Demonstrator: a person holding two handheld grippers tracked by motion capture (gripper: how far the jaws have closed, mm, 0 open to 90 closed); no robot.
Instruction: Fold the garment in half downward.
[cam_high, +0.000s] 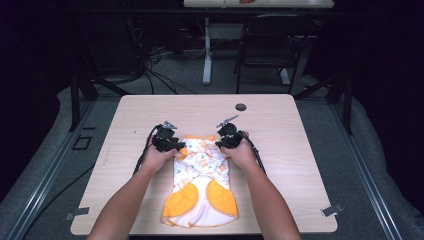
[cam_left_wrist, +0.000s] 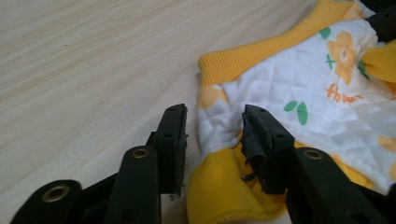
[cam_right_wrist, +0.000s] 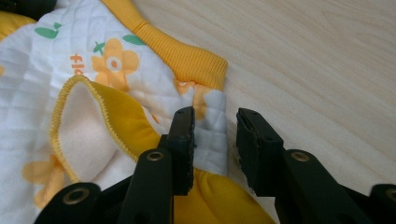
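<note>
A small quilted garment, white with orange flowers and orange cuffs, lies flat on the wooden table. My left gripper sits at its upper left corner and my right gripper at its upper right corner. In the left gripper view the left gripper is open, with a fold of the garment lying between its jaws below the ribbed orange band. In the right gripper view the right gripper is open too, astride a corner of the garment beside the orange band.
A dark round grommet sits in the table's far middle. Metal clips mark the near corners. Beyond the table stand a black chair, a white desk leg and cables on the floor.
</note>
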